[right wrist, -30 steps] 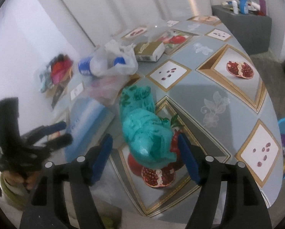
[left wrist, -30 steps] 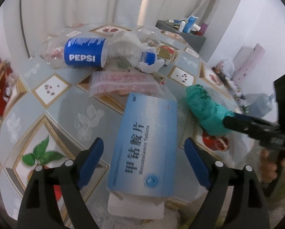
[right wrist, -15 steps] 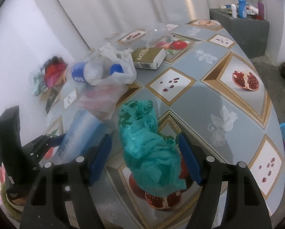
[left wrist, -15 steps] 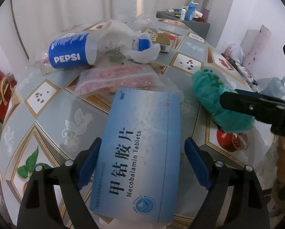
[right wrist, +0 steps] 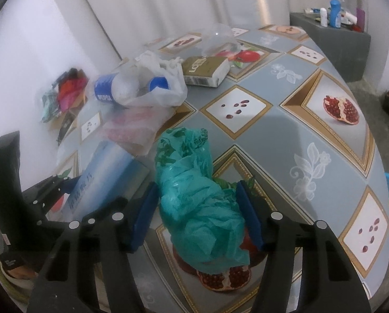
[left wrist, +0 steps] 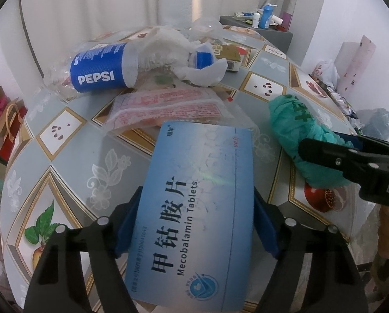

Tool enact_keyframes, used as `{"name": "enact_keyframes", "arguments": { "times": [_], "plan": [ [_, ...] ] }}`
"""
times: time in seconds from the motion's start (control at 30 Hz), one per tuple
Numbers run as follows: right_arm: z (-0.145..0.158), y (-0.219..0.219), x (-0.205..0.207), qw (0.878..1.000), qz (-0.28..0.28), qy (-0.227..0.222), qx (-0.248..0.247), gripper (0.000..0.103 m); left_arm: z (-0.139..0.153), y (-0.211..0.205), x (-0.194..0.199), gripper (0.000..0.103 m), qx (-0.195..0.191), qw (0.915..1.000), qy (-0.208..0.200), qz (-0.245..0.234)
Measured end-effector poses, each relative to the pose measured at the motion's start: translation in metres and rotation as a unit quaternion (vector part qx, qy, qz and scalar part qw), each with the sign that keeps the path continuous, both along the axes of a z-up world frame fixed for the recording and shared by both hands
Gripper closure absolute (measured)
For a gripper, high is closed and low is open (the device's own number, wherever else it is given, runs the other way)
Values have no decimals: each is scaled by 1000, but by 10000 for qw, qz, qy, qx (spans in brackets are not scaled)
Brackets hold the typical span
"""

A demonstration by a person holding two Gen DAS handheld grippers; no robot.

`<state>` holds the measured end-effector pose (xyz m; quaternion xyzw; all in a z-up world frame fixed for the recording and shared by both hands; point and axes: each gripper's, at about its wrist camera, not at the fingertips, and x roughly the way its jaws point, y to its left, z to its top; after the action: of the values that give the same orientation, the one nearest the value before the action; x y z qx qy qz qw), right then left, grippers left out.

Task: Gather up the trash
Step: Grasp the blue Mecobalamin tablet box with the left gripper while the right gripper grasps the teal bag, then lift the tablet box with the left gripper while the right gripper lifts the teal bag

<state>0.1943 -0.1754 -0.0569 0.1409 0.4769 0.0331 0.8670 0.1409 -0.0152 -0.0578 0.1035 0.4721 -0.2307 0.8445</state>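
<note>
A blue tablet box (left wrist: 202,195) lies at the near table edge. My left gripper (left wrist: 197,200) straddles it with jaws closing, both blue pads (left wrist: 128,221) against its long sides. A crumpled green plastic bag (right wrist: 194,203) rests on the patterned tablecloth (right wrist: 285,130). My right gripper (right wrist: 197,195) is closing around it, and its pads (right wrist: 248,211) touch the bag on both sides. In the left wrist view the green plastic bag (left wrist: 298,133) sits right of the box with the right gripper's fingers (left wrist: 330,154) on it.
Farther back lie a Pepsi bottle (left wrist: 98,70), a white plastic bag (left wrist: 173,49), a pink printed wrapper (left wrist: 168,104), a small carton (right wrist: 205,71) and a clear cup (right wrist: 219,39). A grey cabinet (right wrist: 332,44) with bottles stands beyond the table. A person's hand (left wrist: 388,234) holds the right gripper.
Both grippers came forward and lower over their objects. The left jaws narrowed onto the blue box, and the right jaws narrowed onto the green bag.
</note>
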Motion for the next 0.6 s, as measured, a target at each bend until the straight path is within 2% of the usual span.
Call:
{"name": "enact_keyframes", "arguments": {
  "times": [0.6],
  "plan": [
    [15, -2, -13, 9999, -18, -159, 28, 51, 15, 2, -10, 29, -113, 9999, -90, 30]
  ]
}}
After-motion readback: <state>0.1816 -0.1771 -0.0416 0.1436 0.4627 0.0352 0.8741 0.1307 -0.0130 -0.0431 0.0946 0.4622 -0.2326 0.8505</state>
